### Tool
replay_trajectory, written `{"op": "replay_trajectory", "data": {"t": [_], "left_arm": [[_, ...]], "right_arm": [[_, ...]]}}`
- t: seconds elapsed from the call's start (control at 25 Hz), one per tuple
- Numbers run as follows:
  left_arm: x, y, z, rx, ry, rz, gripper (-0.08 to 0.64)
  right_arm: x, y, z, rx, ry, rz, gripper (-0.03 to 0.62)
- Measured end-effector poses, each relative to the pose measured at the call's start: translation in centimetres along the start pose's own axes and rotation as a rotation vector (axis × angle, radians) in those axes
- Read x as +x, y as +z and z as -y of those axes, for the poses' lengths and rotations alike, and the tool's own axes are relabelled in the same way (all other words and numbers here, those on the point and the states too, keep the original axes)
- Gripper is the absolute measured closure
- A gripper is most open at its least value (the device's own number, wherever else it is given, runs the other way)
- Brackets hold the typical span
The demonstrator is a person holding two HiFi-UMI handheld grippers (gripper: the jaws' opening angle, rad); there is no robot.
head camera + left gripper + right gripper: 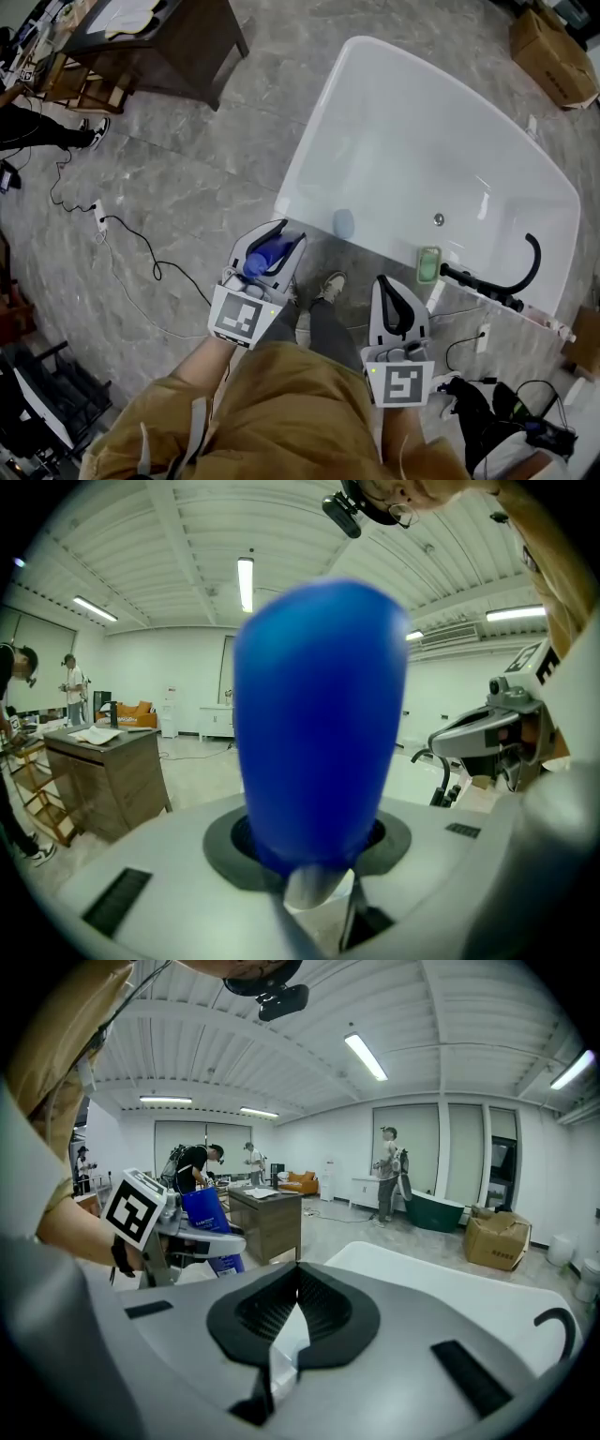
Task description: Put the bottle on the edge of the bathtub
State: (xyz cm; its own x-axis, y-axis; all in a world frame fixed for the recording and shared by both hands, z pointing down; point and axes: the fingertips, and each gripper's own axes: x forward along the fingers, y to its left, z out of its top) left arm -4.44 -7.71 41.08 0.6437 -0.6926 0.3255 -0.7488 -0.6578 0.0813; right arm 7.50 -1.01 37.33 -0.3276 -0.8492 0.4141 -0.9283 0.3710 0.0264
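A person stands on the grey floor (187,178) by the near long edge of a big white bathtub (314,139). The left gripper (286,236) is pinching a blue bottle (260,258). Its two jaws hug the bottle's sides, and in the left gripper view the bottle fills the middle of the picture. The bottle is up in the air over the floor, just beside the near left corner of the bathtub. It is not on the edge of the bathtub yet. The right gripper (386,286) holds nothing. Its two jaws are pressed together, tip to tip, and it hangs near the same long edge, a bit to the right of the bottle. The right gripper view shows the left gripper with the blue bottle off to its left side and the white bathtub in front. A small green thing (429,264) lies on the near edge of the bathtub, close to the right end. A black tap (536,255) curves up just beside it, at the right end of that edge. A brown wooden desk (169,42) stands well apart from the bathtub, across the floor. A black cable (141,248) lies on the floor between the desk and the person.
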Motion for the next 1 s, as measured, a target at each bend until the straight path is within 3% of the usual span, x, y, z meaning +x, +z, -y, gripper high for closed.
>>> {"op": "replay_trajectory", "data": {"t": [1.0], "left_arm": [[9.8,-11.6,-2.6,0.061,-0.007,-0.091,0.422]], "right_arm": [[7.6,-9.3,1.7,0.056,0.012,-0.088,0.588]]}}
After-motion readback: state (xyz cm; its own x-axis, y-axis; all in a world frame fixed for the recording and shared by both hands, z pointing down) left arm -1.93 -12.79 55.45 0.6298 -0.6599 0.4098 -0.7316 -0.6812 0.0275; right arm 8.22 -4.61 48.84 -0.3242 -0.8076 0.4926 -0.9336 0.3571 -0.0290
